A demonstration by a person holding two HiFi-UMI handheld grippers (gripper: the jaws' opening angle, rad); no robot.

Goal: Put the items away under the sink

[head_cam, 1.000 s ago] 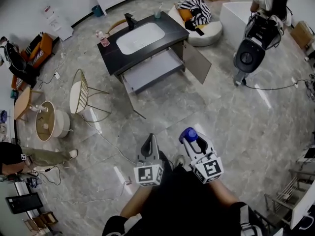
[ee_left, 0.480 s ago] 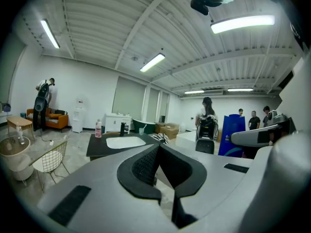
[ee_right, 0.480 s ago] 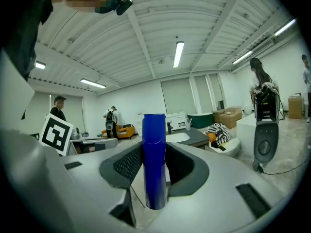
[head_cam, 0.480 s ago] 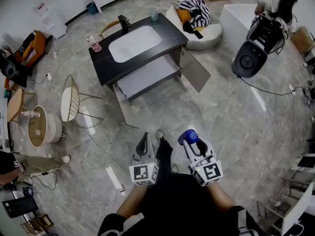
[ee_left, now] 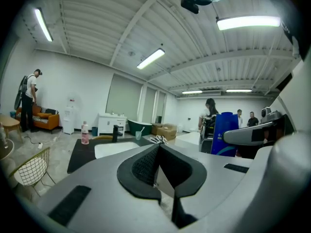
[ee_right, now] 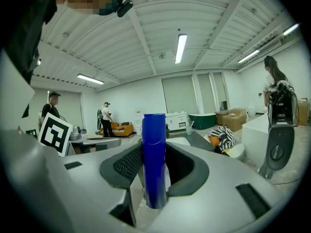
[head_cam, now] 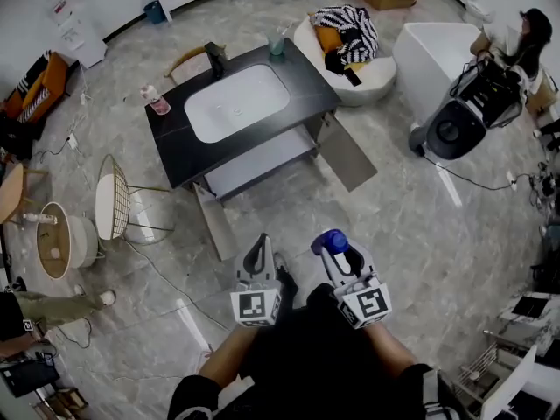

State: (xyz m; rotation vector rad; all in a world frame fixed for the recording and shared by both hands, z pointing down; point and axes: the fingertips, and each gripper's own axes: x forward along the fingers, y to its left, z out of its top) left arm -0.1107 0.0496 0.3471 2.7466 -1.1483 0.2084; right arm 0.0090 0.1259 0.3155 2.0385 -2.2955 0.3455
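**Blue bottle in hand, well short of the sink**

Head view. Stands on a grey marble floor [head_cam: 420, 234], well apart from the dark counter [head_cam: 179, 147] and its white sink [head_cam: 236, 101]. Holds both grippers low and side by side. Left gripper [head_cam: 261, 241]: jaws together, nothing in them. Right gripper [head_cam: 337, 250]: clamped on a blue bottle [head_cam: 332, 239], its rounded cap end toward the counter. Under the sink, an open cabinet, with one door [head_cam: 350, 156] swung out to the right and a pale shelf [head_cam: 258, 158] in plain sight. On the counter, a pink bottle [head_cam: 157, 101] near the left corner, a black faucet [head_cam: 214, 59] behind the sink and a cup [head_cam: 277, 44] at the far right corner. Just left of the counter, a wire chair [head_cam: 112, 206].

Left gripper view. Looks along two dark pads pressed tip to tip, with nothing between. Beyond them, the counter with sink, faucet and pink bottle. Off to the right, the blue bottle in the other gripper.

Right gripper view. Blue bottle upright between the jaws, a ribbed pad against each side, cap well above the gripper. Counter and cup far behind it.
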